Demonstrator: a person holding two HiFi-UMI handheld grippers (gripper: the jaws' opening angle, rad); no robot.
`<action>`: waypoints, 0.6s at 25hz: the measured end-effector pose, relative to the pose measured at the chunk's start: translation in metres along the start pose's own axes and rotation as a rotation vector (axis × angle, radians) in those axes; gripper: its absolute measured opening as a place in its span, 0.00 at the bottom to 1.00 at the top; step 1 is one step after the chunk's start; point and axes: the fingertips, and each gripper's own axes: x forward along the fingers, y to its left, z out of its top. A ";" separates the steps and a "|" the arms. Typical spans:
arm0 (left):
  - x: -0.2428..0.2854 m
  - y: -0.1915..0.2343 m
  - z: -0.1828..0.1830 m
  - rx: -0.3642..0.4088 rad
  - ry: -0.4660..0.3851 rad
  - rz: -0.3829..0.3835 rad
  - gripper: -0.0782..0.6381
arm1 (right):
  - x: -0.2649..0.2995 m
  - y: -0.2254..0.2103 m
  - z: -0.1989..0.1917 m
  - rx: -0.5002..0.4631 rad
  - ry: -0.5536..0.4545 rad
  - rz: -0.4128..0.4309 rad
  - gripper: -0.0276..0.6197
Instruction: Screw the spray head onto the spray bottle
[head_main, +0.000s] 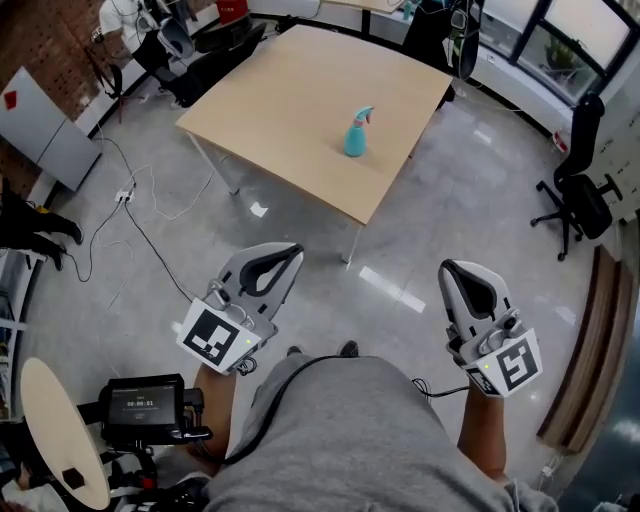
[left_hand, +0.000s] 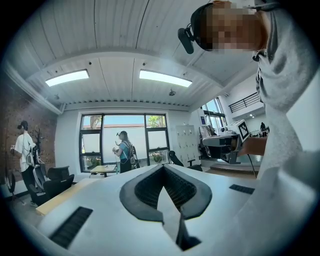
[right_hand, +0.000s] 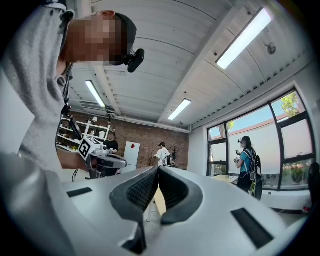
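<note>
Both pairs of jaws are pressed together with nothing between them: the left gripper (head_main: 289, 251) and the right gripper (head_main: 451, 268) are held out level in front of the person, over bare floor. Each gripper view shows the same, with ribbed pads meeting at the tip and no object there.

The risk I see lies in the approach. If either gripper arrives shut, it will likely poke the bottle (head_main: 355, 138) rather than take it, and a small, probably light bottle standing alone could tip or slide toward the table's near edge. A grip only on the narrow top could also twist the whole bottle instead of turning the thread.

The bottle stands upright on the table (head_main: 290, 100), well apart from both grippers, toward the table's right side. It is teal, squat and wide at the base, with a paler spray head (head_main: 365, 114) apparently sitting on top. Whether that head is threaded down or only resting, I cannot tell from here.
</note>
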 end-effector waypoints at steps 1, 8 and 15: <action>0.007 -0.002 -0.004 0.004 0.008 0.001 0.12 | -0.002 -0.007 -0.003 -0.003 0.003 0.003 0.05; 0.015 -0.010 -0.013 0.001 0.033 -0.027 0.12 | -0.009 -0.005 -0.005 0.002 0.003 0.004 0.05; 0.046 0.002 -0.012 0.007 0.039 -0.061 0.12 | -0.008 -0.026 -0.013 0.031 -0.004 -0.028 0.05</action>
